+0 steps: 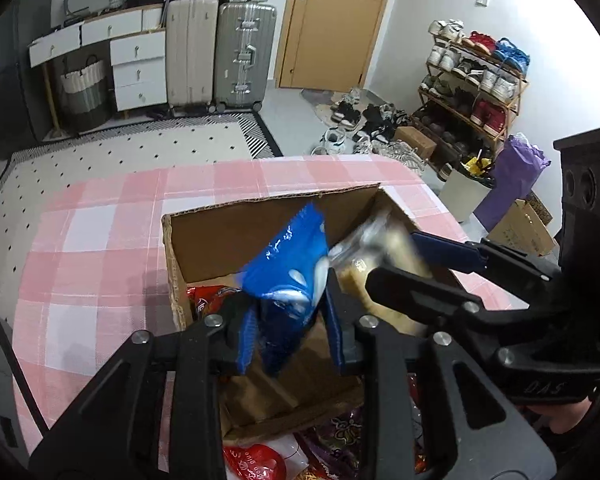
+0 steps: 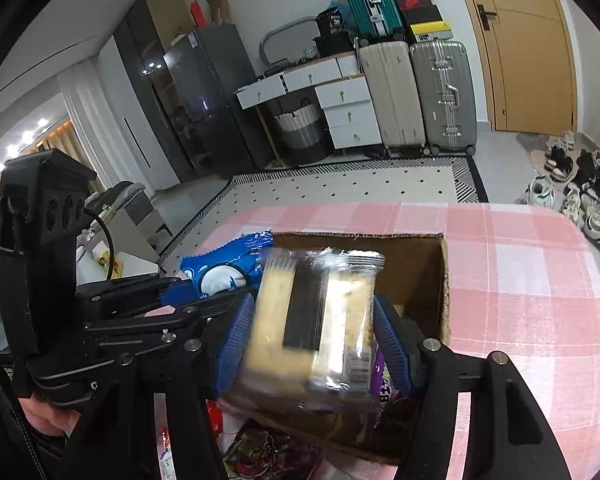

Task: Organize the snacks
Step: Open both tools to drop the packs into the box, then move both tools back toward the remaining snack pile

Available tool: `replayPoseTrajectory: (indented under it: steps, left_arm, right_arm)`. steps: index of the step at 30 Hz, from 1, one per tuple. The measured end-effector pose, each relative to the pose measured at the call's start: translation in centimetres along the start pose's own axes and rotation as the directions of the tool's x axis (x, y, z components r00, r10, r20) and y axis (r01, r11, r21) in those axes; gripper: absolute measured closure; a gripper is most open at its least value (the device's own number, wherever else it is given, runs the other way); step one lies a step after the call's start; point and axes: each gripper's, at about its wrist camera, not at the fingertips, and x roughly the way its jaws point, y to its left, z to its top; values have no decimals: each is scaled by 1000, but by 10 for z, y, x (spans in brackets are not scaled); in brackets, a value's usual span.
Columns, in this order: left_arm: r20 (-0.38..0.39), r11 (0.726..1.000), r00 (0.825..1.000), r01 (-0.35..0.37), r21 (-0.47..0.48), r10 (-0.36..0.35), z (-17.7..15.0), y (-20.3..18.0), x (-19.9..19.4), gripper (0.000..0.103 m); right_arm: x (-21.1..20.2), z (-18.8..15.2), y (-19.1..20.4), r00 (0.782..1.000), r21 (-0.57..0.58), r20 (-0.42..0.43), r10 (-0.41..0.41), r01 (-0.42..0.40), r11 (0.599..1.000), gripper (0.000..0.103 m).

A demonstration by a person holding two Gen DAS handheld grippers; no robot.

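My left gripper (image 1: pixel 290 330) is shut on a blue snack packet (image 1: pixel 290 268) and holds it over the open cardboard box (image 1: pixel 236 236) on the pink checked table. My right gripper (image 2: pixel 314 344) is shut on a clear-wrapped cracker pack (image 2: pixel 312 316) above the same box (image 2: pixel 420 264). The cracker pack also shows in the left wrist view (image 1: pixel 380 256), just right of the blue packet. The blue packet shows in the right wrist view (image 2: pixel 228 264) at the left. A red packet (image 1: pixel 208 300) lies inside the box.
Loose snack packets lie in front of the box, red and white (image 1: pixel 260 460) and purple (image 2: pixel 260 452). The table's (image 1: pixel 100 240) far edge drops to a dotted rug. Suitcases, drawers, a door and a shoe rack (image 1: pixel 472 80) stand beyond.
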Motion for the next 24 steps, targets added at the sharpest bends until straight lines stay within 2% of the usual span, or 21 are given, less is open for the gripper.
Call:
replayPoseTrajectory:
  steps: [1,2,3,4,5,6,15,18,24]
  left_arm:
    - [9,1000,1000,-1,-1,1,0,0,-1,68]
    - [20,1000,1000,-6,2,6,0,0,0,57]
    - [24,1000,999,-21,1,21,0,1,-1,49]
    - [32,999,998,-49,-7,49,-1,4,0,35]
    - [39,999,998,-47,-10,47,-1,3,-4,26]
    - [49,999,998,-33,-15,34,-3,5,-6,24]
    - [81,998,995,-61,-16,62,-28,-11,-44,24]
    - [92,997,993,-71,-23,73,-41,-13,-67,24]
    - [103,997,991,-81,-9,82,-74,-19,-107,23]
  right_arm:
    - [1,0,-1,1000,5,1,11,-11,1000,41]
    - [0,0,-2,1000,9,9,16,-16,1000,41]
    - [-3,0,-3,1000,8,17,10,-11,1000,37]
    - [-6,2,-5,1000,8,29,-4,4,1000,34]
    - [-11,1,-7,999,10,42,-15,15,1000,26]
    - [-17,0,-8,998,14,61,-21,20,1000,25]
    - [-79,-7,5,987,15,155,-48,46,999,22]
    - [-102,-16,12,981,16,183,-57,55,998,18]
    - [-141,-42,21,976,16,213,-47,44,999,18]
